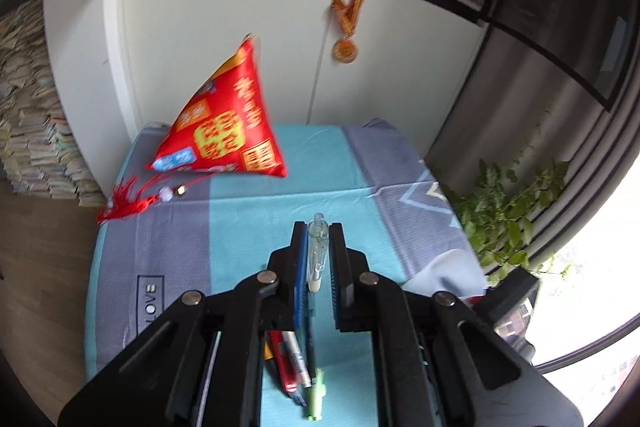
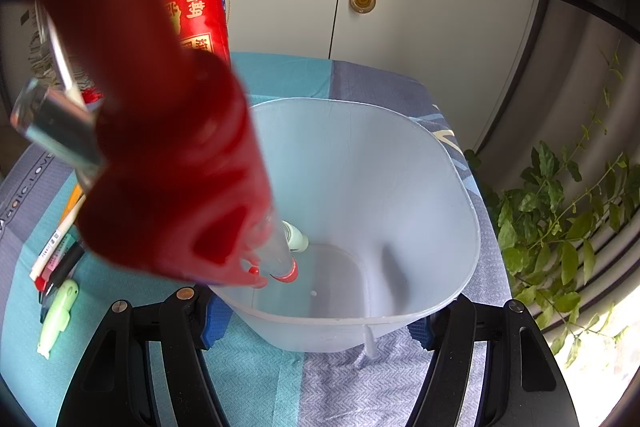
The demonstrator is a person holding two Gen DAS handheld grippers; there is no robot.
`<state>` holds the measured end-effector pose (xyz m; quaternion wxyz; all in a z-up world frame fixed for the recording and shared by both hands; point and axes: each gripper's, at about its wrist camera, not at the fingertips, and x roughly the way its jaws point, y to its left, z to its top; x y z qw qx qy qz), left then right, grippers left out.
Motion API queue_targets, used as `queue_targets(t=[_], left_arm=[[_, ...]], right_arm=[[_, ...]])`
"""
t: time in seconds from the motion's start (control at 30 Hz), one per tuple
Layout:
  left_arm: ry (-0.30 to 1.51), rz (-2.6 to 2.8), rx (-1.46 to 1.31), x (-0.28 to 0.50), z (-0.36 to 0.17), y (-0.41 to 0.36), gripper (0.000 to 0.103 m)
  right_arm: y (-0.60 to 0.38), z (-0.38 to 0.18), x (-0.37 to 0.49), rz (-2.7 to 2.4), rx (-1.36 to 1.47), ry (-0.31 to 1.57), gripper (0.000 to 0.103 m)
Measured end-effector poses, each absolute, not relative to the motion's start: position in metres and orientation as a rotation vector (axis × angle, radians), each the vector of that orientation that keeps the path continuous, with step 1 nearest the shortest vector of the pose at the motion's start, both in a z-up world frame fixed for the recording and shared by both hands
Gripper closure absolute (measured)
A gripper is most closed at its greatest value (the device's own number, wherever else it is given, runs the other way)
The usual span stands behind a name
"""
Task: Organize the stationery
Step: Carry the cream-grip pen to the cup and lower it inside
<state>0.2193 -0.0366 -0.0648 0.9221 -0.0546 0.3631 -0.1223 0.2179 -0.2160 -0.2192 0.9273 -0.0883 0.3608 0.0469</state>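
Note:
My left gripper is shut on a clear pen with a white grip, held above the table. Below it lie several pens and a green highlighter. My right gripper is shut on a translucent white bin, its fingers on either side of the base. A red pen, huge and blurred close to the lens, leans into the bin with its tip near the bottom, beside a pale object. The loose pens and highlighter lie left of the bin.
A red pyramid cushion with a tassel stands at the table's far left. The table has a blue and grey cloth. White cabinet doors with a medal stand behind. A green plant and window are at the right.

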Motion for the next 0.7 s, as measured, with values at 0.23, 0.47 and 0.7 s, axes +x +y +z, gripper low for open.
queue_targets(t=[0.23,0.47,0.7], left_arm=[[0.669,-0.38,-0.063,0.21,-0.031,-0.083,0.095],[0.652,-0.48,0.001,0.208,-0.02,-0.129,0.095],[0.71,-0.525,0.061,0.216,-0.034,-0.165,0.095]], right_arm=[[-0.216,-0.219,0.218,0.096,-0.182,0.739,0.033],[-0.216,-0.219,0.218,0.096,-0.181,0.739,0.033],[-0.216,-0.219,0.218,0.096,-0.181,0.739,0.033]])
